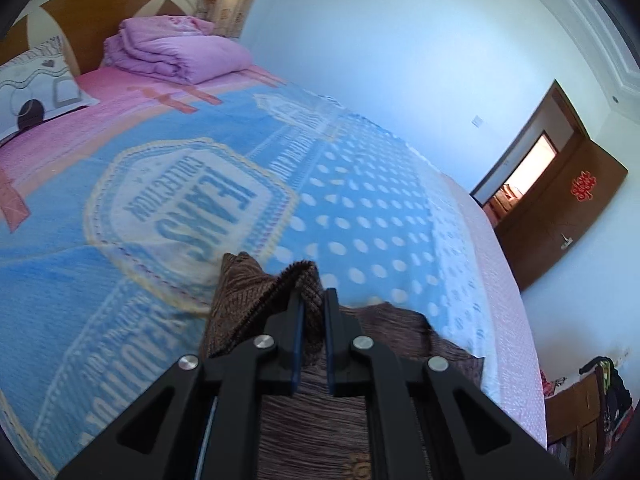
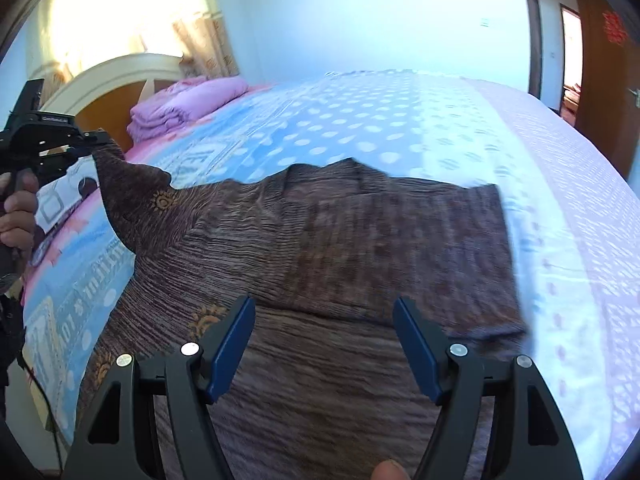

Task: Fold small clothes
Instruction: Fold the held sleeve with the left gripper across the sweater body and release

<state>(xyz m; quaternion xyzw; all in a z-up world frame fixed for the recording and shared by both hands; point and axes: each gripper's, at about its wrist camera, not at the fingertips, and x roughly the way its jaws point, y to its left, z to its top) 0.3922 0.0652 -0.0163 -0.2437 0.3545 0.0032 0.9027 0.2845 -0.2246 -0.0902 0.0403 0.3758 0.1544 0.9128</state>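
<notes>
The brown garment [image 2: 320, 248] is spread on the bed [image 2: 520, 168]; one corner is clamped in the left gripper [image 1: 313, 304] and lifted — presumably for folding over — while the right gripper [image 2: 324, 344] is held apart above it.

Beyond the brown garment [image 2: 320, 248], the dotted blue bedspread [image 2: 360, 128] lay flat toward the top and right of the right wrist frame, offering open passage. A folded purple quilt [image 1: 176, 50] and a patterned pillow [image 1: 36, 88] blocked the upper left of the left wrist frame, against the headboard [image 1: 80, 20]. The left gripper [image 2: 94, 140], probably raised, held a lifted garment corner at the left edge.
</notes>
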